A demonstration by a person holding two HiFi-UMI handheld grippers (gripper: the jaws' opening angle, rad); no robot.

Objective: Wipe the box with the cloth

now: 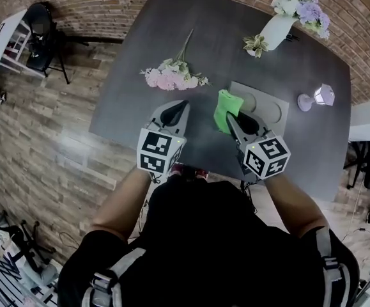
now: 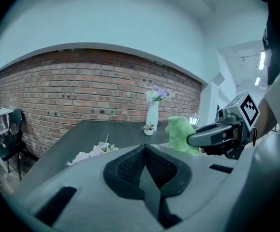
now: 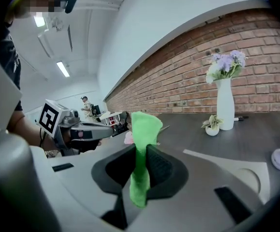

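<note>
A green cloth (image 1: 224,109) hangs pinched in my right gripper (image 1: 230,116), which is shut on it; in the right gripper view the cloth (image 3: 143,129) stands up between the closed jaws and dangles below them. The box (image 1: 271,111) is a flat grey piece with round recesses, lying on the dark table (image 1: 127,107) just right of and beyond the cloth, and its pale corner (image 3: 236,167) shows at the lower right. My left gripper (image 1: 183,103) hovers beside the right one, shut with nothing in it (image 2: 144,150). In the left gripper view the cloth (image 2: 180,133) is to the right.
A pink flower bunch (image 1: 172,75) lies ahead of the left gripper. A white vase of flowers (image 1: 280,25), a small potted plant (image 1: 256,43) and a small lamp (image 1: 319,96) stand at the far right. A chair (image 1: 41,37) is on the floor, left.
</note>
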